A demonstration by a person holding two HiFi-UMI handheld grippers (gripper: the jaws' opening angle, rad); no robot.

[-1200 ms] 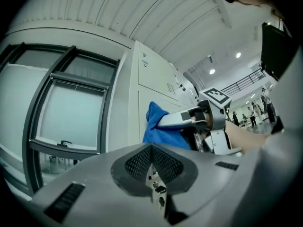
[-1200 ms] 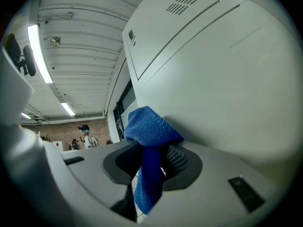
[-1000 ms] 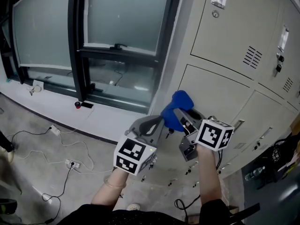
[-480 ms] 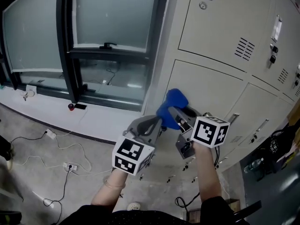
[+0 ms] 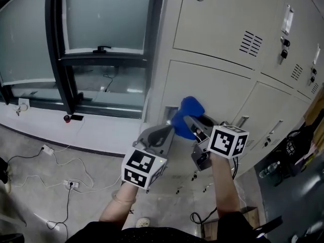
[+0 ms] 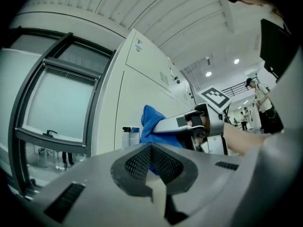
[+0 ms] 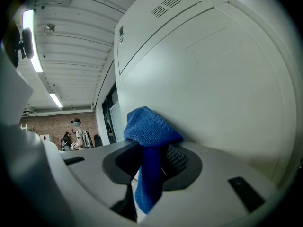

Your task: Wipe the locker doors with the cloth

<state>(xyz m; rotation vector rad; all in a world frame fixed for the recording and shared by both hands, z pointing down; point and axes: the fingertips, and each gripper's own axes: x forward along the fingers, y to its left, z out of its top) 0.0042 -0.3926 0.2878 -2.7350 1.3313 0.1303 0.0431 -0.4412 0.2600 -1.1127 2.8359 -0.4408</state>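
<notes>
Right now the right tool (image 5: 196, 127) pinches the blue cloth (image 5: 187, 113), whose bunched end sits up against the pale locker door (image 5: 212, 87), low on the bank of lockers. Just beside it, the left tool (image 5: 163, 135) hovers near the cloth, jaws pressed together

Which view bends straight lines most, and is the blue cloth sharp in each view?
Head view: mild bending, the blue woven cloth sharp. Left gripper view: strong fisheye with dark corners, the black window frame bows, cloth fairly sharp. Right gripper view: equally strong, the pale grey metal locker door bulges; cloth weave crisp.
</notes>
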